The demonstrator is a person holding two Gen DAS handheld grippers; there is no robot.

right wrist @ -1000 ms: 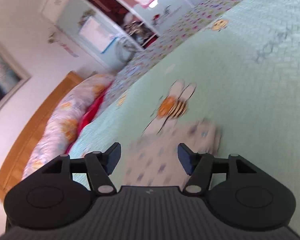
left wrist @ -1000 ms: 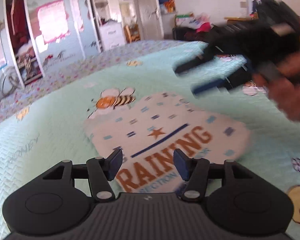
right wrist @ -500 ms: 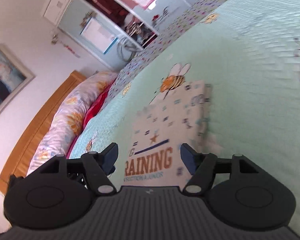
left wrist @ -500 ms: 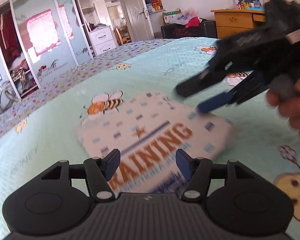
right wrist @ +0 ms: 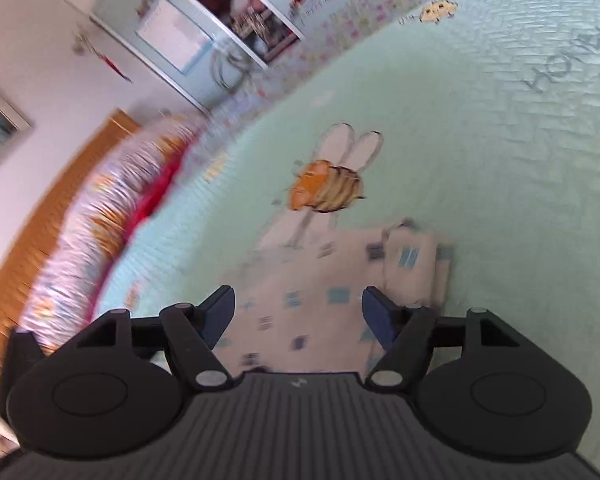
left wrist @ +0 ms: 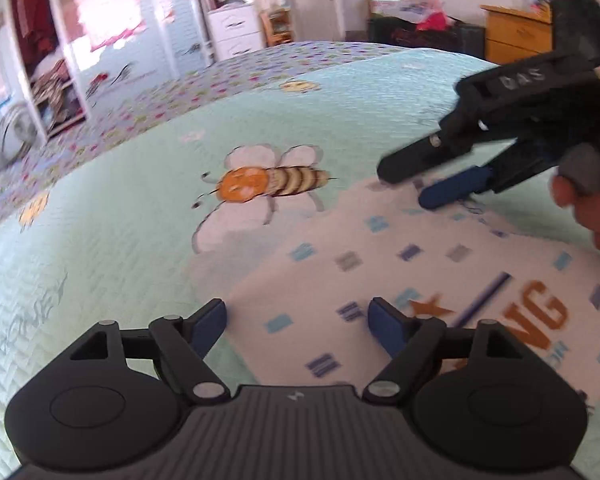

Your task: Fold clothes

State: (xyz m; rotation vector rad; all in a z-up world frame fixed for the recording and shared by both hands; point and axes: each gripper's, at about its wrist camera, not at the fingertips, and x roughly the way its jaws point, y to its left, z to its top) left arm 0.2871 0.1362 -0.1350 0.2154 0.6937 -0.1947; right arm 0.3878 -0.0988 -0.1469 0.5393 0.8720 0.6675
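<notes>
Folded T-shirt (left wrist: 440, 280), cream with small blue marks and orange lettering, lies flat on the pale green bee-print bedspread (left wrist: 120, 200), just beside the printed bee (left wrist: 268, 180). Left gripper (left wrist: 298, 316) hangs over the shirt's near left corner, jaws opening, nothing between the pads. Right gripper (right wrist: 296, 308) sits above the shirt's far edge, jaws apart, gripping nothing; view blurred.

BLUR: pillows (right wrist: 112, 216) and headboard (right wrist: 40, 216) smeared, pattern unreadable | CUT OFF: shirt (left wrist: 440, 272) lettering ends at frame edge, only "NG" legible | HIDDEN: shirt near edge under left gripper (left wrist: 296, 316) body | BLUR: hand (left wrist: 592, 208) partly cropped | BLUR: wardrobe (left wrist: 52, 52) contents indistinct
</notes>
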